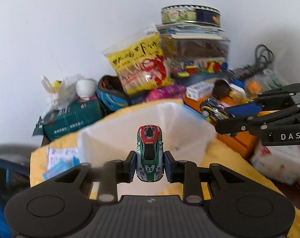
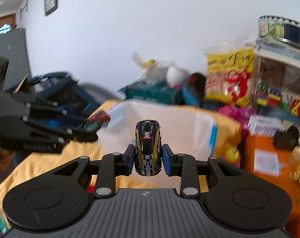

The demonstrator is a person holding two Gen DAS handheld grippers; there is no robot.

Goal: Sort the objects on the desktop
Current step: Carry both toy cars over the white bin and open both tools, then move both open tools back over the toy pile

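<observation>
- Your left gripper had its fingers clamped on the green, white and red toy car, the number 59 showing on the end nearest the camera. The blue pads pressed on both flanks of the car, which pointed away along the fingers.
- Your right gripper gripped the black and gold toy car the same way, its fingers closed on both sides and the number 13 facing the camera.
- Both cars were held in the air, above a white plastic bin that stood on a yellow cloth.
- In the left wrist view your right gripper reached in from the right edge with the black and gold car at its tip, above an orange box.
- In the right wrist view your left gripper came in blurred from the left edge, a bit of the green and red car visible at its tip.
- Behind the bin lay clutter against a white wall: a yellow snack bag, a green box, a clear case of coloured building blocks, and a round tin atop a stack of booklets.
- You could not see the tabletop itself clearly; the cloth and clutter covered it.
</observation>
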